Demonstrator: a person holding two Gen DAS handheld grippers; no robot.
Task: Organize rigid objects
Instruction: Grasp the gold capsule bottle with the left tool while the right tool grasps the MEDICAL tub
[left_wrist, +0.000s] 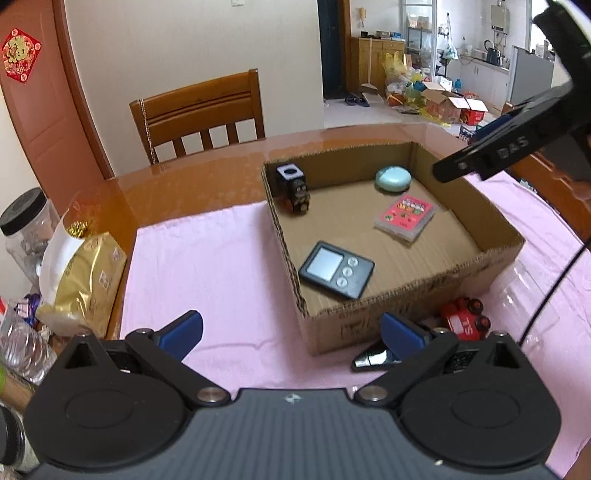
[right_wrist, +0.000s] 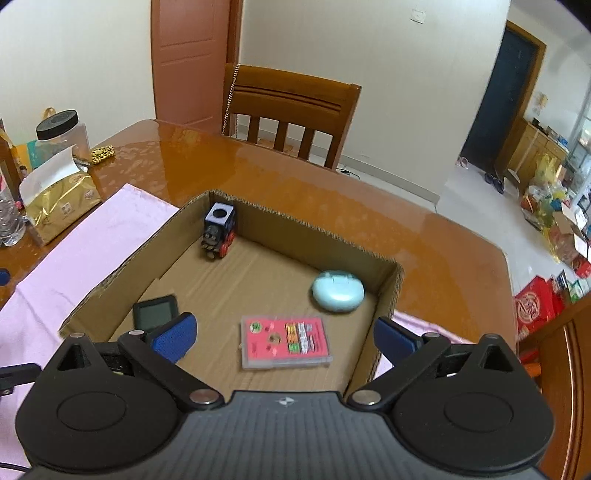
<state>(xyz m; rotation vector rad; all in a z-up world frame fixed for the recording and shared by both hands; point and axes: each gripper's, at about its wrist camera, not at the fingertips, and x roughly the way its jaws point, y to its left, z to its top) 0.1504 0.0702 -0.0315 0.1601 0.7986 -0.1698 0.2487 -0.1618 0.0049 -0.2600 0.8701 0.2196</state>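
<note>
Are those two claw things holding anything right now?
No. The left gripper and right gripper both stand open and empty; the pink card case lies loose in the cardboard box.

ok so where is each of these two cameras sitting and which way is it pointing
Left wrist: on the left hand-held gripper, open, angled down at the cardboard box from its near corner; the right hand-held gripper shows top right.
Right wrist: on the right hand-held gripper, open, looking down into the box.
Shared: box, pink card case, timer, chair.
</note>
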